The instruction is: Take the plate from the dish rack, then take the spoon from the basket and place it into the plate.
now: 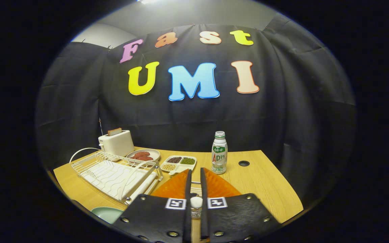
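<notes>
Bare wooden tabletop [258, 179] lies open at lower right. The gripper [194, 173] (fingers narrowly parted, gripping nothing) hovers over an orange woven basket [219, 187]; the pale green round plate [108, 213] sits lower left beside the white wire dish rack [113, 173].

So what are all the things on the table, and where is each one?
Toaster: one, white, far back corner, bread poking out the top.
Dish rack: one, white wire, in front of the toaster.
Plate of red food: one, grey, beside the toaster.
Bean tray: one, white, four sections, next to that plate.
Bottle: one, white with green label, upright, beyond the fingers.
Basket: one, orange, under the fingers.
Green plate: one, pale green, near edge by the rack.
Table: one, light wood, with a dark hole.
Fingers: two, nearly together, over the basket; what they hold is unclear.
</notes>
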`<state>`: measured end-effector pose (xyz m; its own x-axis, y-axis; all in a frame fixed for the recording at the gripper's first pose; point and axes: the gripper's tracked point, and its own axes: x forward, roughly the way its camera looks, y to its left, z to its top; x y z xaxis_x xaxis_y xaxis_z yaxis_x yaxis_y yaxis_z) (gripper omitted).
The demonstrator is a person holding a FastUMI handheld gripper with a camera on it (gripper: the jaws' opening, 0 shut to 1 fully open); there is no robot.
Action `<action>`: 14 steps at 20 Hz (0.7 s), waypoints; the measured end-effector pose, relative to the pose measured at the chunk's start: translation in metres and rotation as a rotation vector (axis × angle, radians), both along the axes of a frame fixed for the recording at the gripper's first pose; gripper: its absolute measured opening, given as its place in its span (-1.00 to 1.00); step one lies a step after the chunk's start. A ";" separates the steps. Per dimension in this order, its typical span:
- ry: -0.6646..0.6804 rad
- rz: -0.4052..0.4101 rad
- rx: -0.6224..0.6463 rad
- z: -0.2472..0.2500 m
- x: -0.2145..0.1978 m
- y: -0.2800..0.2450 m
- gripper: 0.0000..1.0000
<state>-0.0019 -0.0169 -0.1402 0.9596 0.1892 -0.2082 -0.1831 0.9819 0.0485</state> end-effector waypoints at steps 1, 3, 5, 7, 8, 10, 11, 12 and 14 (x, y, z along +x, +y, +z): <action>-0.006 0.001 -0.015 0.012 -0.002 -0.001 -0.83; -0.032 0.006 -0.032 0.037 -0.008 -0.002 -0.83; -0.034 0.013 -0.044 0.053 -0.015 -0.002 -0.83; -0.035 0.012 -0.047 0.069 -0.023 -0.002 -0.83; -0.034 0.007 -0.051 0.075 -0.026 -0.003 -0.83; -0.026 -0.012 -0.060 0.086 -0.033 -0.003 -0.83; -0.016 -0.022 -0.065 0.089 -0.038 -0.002 -0.83; -0.010 -0.028 -0.064 0.092 -0.045 0.001 -0.83; 0.023 -0.034 -0.066 0.092 -0.059 0.006 -0.83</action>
<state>-0.0606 -0.0114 -0.0484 0.9601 0.1413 -0.2412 -0.1488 0.9888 -0.0132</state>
